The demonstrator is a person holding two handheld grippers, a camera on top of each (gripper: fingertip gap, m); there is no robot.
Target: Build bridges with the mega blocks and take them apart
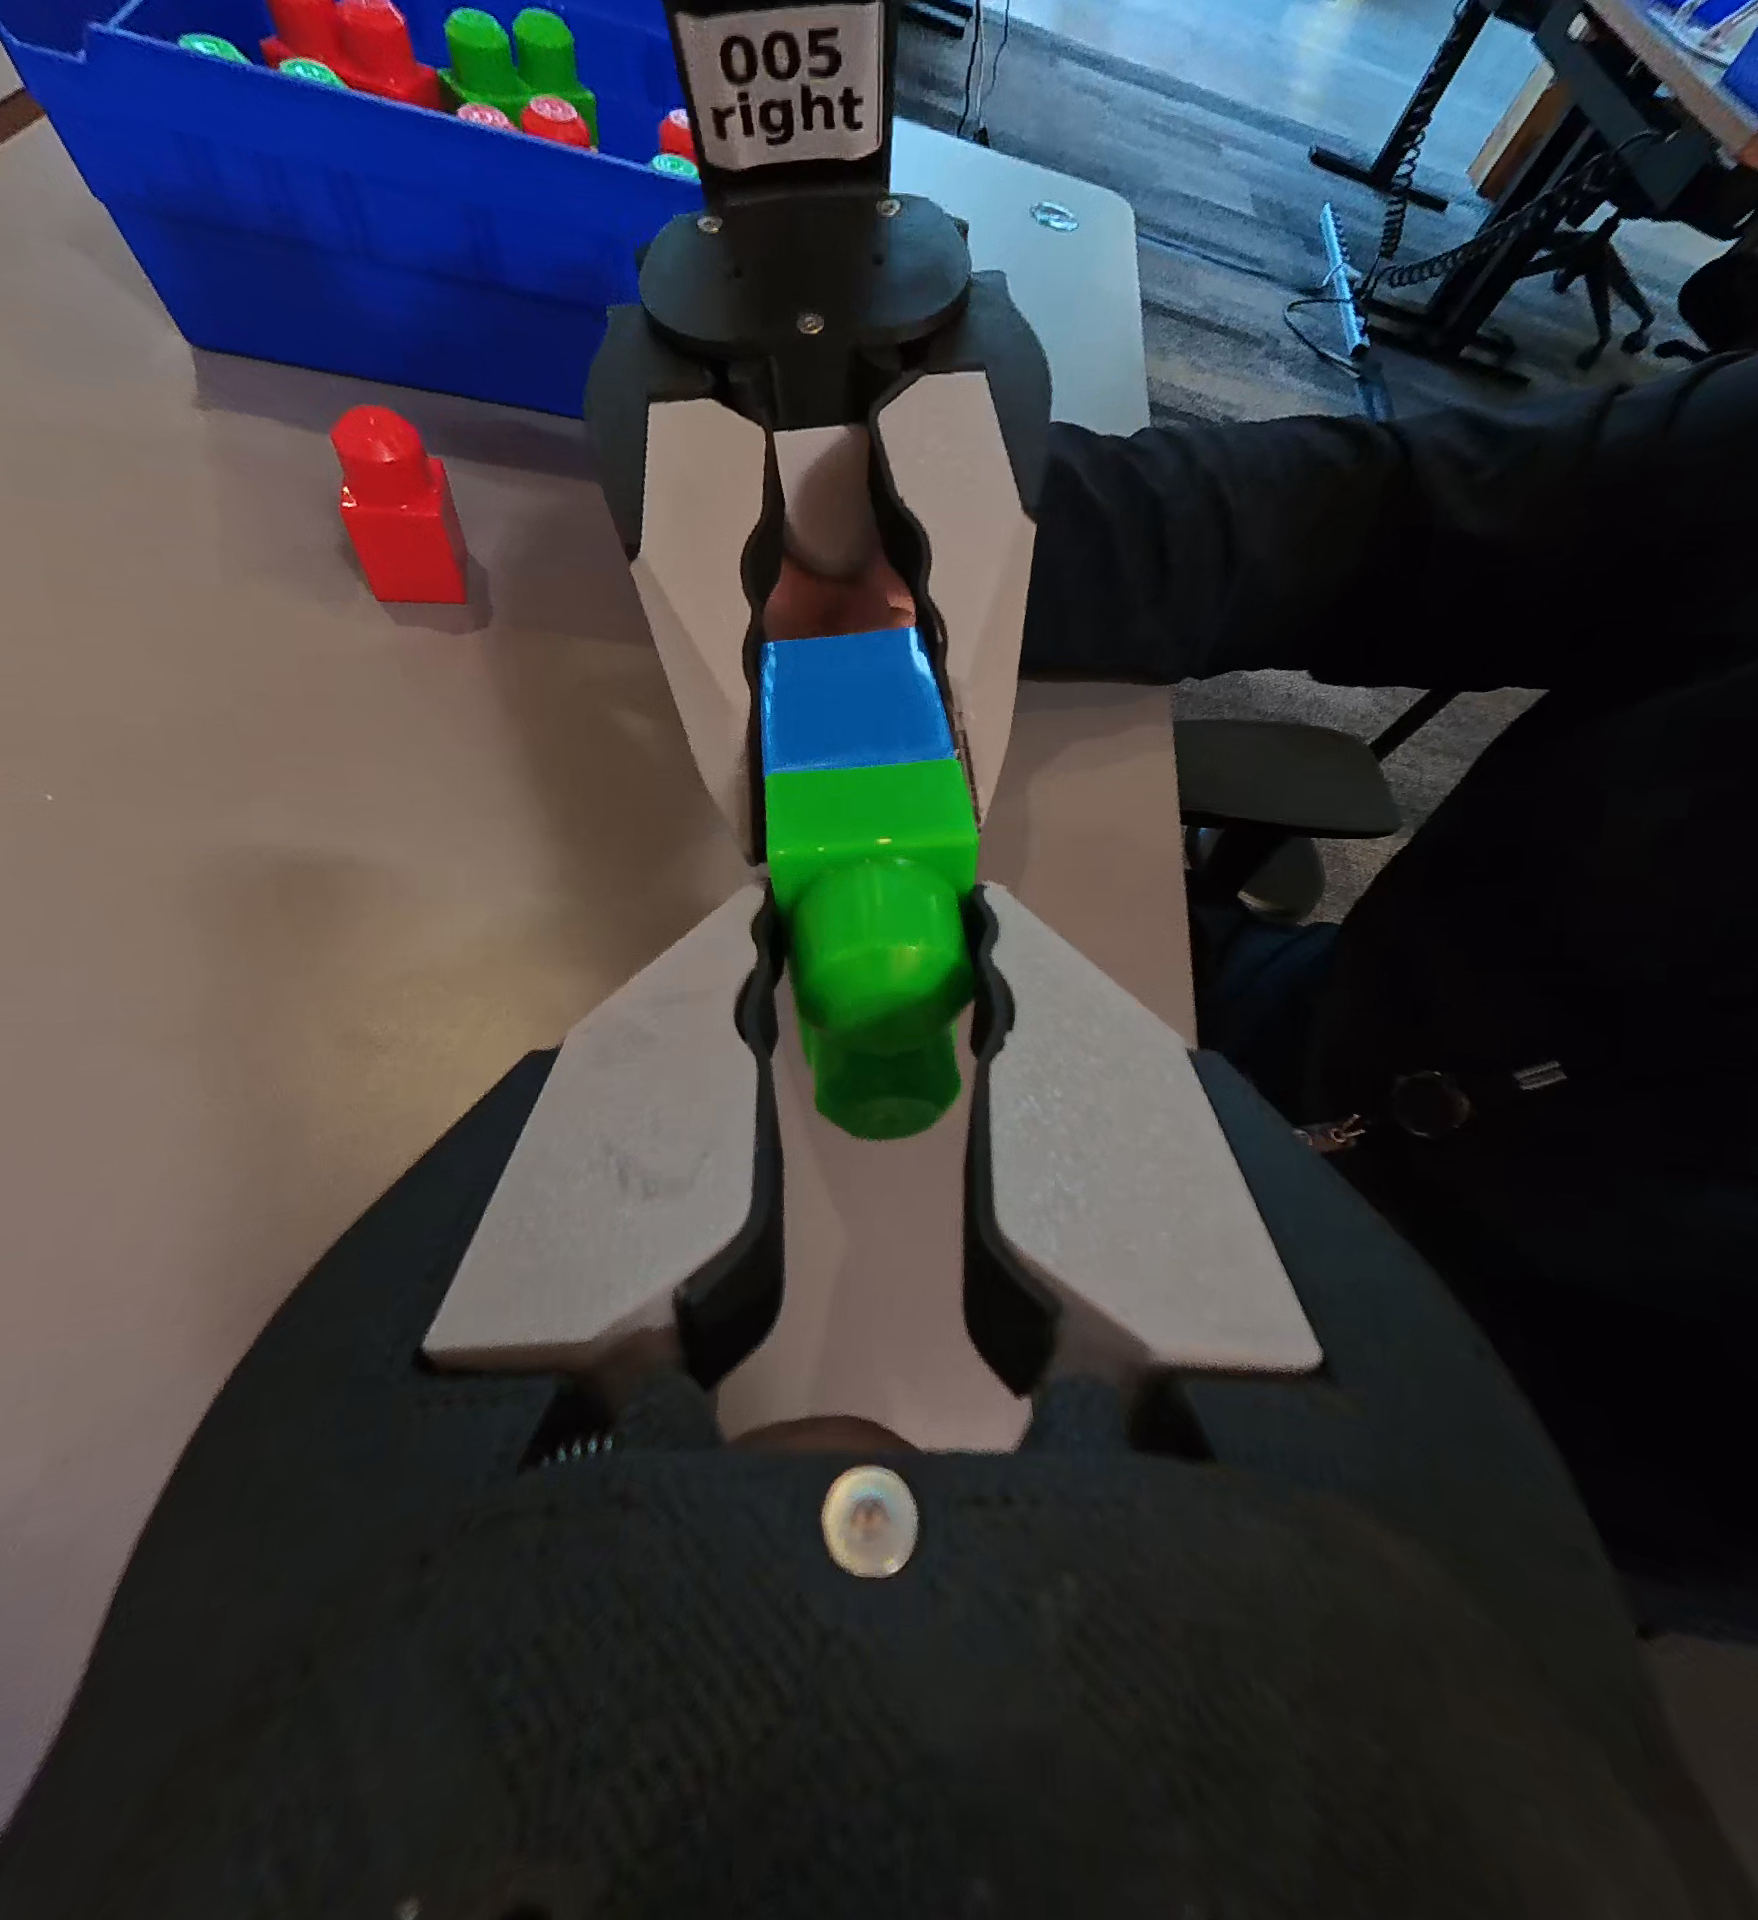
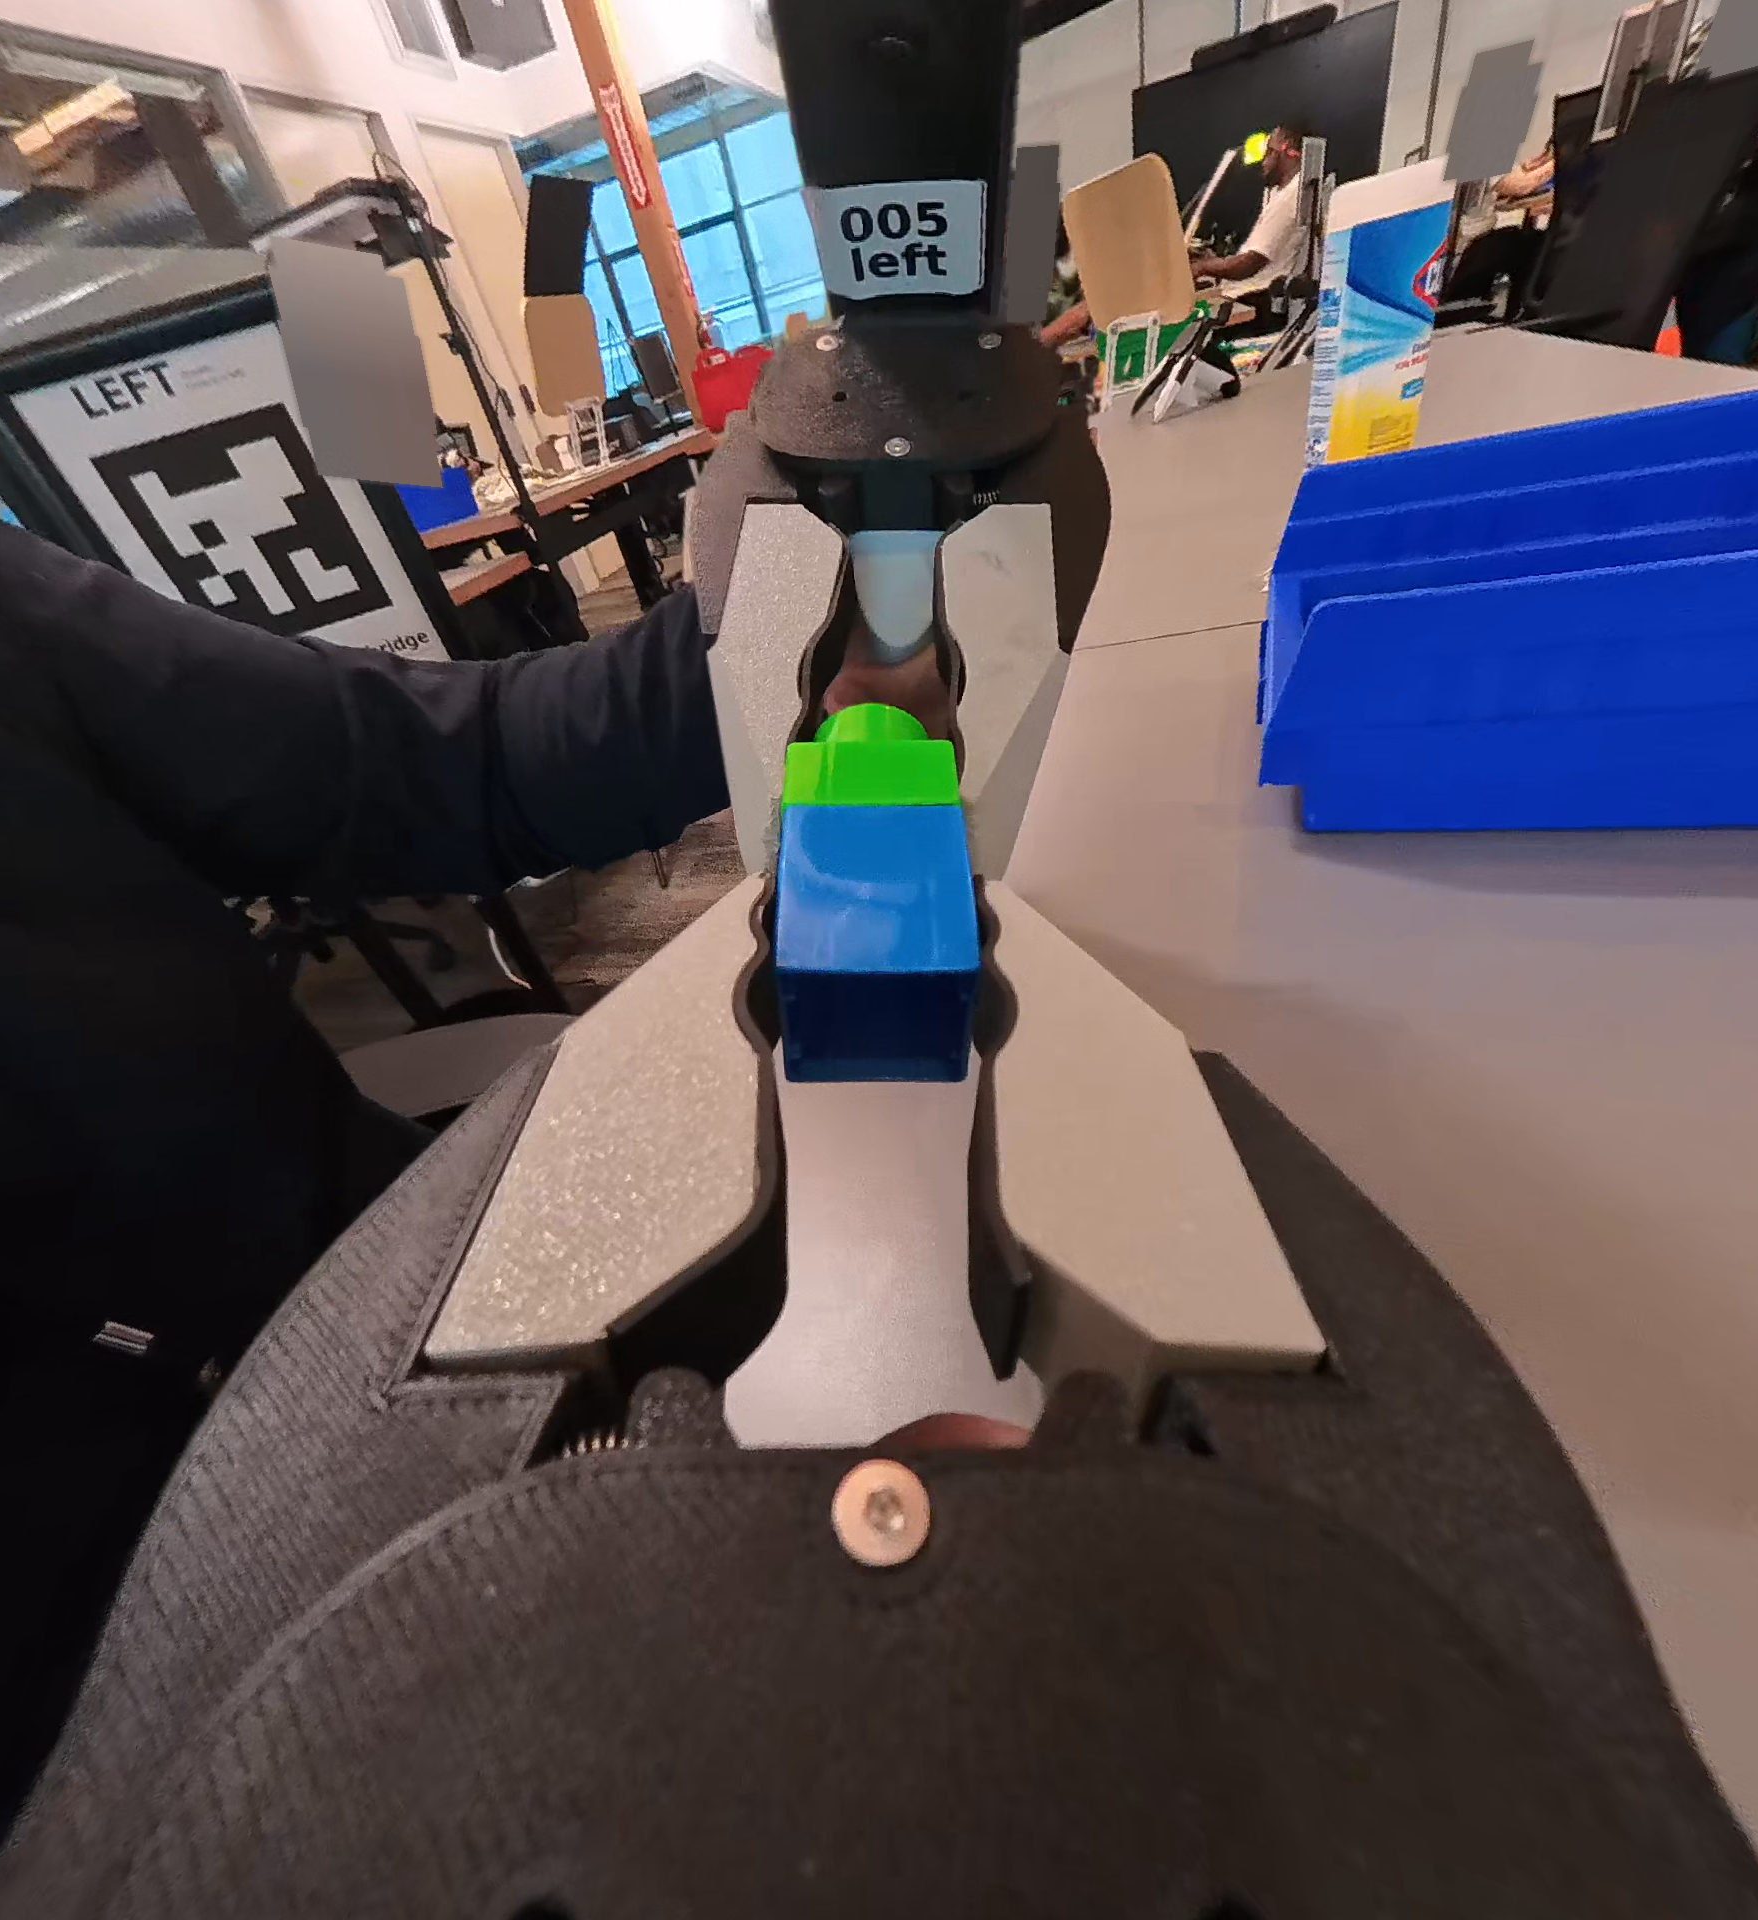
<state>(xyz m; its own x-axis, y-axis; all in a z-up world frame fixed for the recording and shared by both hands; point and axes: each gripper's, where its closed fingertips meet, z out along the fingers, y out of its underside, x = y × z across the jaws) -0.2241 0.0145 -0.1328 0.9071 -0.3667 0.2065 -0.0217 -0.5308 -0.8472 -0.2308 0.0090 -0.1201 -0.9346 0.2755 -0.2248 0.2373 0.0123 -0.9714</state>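
Note:
A green block point(image 1: 870, 831) and a blue block point(image 1: 854, 707) are joined end to end and held in the air between my two grippers. In the left wrist view my left gripper point(image 1: 873, 920) is shut on the green block, around its stud end. My right gripper point(image 1: 859, 758) comes in from the far side and is shut on the blue block. In the right wrist view my right gripper point(image 2: 875, 920) grips the blue block point(image 2: 875, 966), its hollow underside facing the camera. My left gripper point(image 2: 870, 805) holds the green block point(image 2: 870, 774) beyond it.
A red block point(image 1: 402, 520) stands alone on the grey table point(image 1: 179, 831). A blue bin point(image 1: 355, 239) behind it holds several red and green blocks; it also shows in the right wrist view point(image 2: 1561, 675). A carton point(image 2: 1374, 332) stands farther back. A dark sleeve point(image 1: 1374, 540) and a chair point(image 1: 1290, 779) lie past the table edge. Left and right tips are no more than a few centimetres apart.

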